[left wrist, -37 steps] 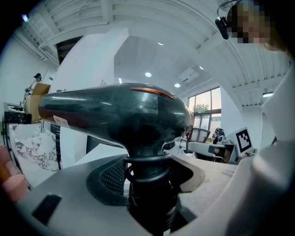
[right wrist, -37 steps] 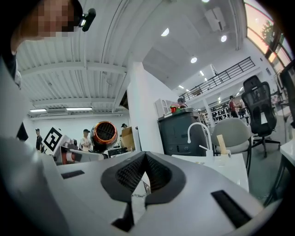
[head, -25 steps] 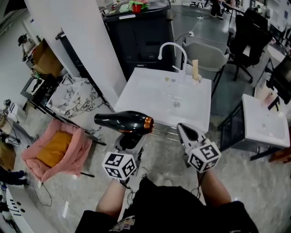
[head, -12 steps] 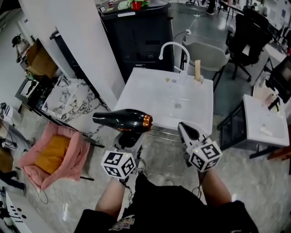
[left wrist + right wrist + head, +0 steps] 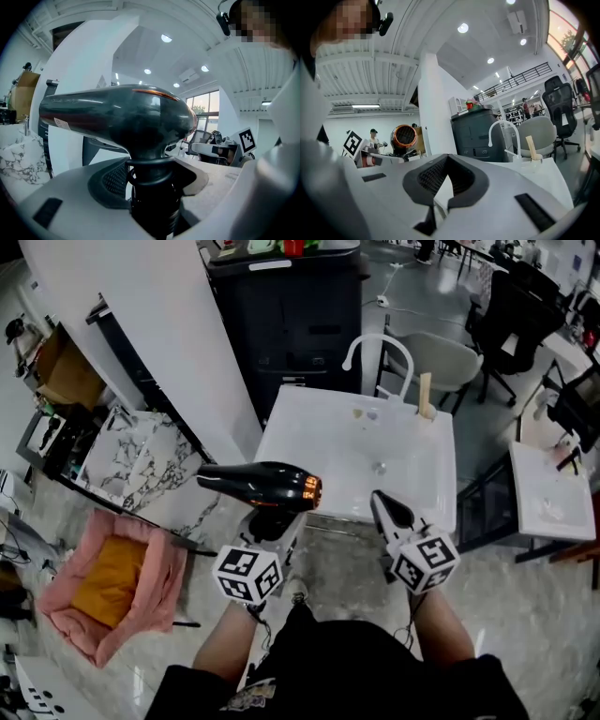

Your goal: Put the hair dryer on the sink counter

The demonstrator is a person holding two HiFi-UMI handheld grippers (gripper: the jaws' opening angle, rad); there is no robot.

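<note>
1. Holding the hair dryer (image 5: 258,486) in my left gripper (image 5: 272,521): the left gripper view showed both jaws clamped on its black handle, with the body standing above them.
2. The barrel lay roughly level. In the head view the nozzle pointed to the left and the copper-ringed rear end faced my right gripper (image 5: 386,507).
3. The dryer hung in the air at the near left corner of the white sink counter (image 5: 319,442), and it was not resting on it.
4. The right gripper was clenched on nothing. Its own view showed the jaw tips meeting with only the notch between the pads left open. It pointed at the counter's near edge, just beside the dryer's rear end and apart from it.
5. At the counter's far edge stood a curved white faucet (image 5: 375,348), with a pale wooden stick (image 5: 427,395) upright just to its right.
6. A dark cabinet (image 5: 291,306) stood behind the counter. A pink cushioned seat (image 5: 112,582) sat on the floor well to my left.
</note>
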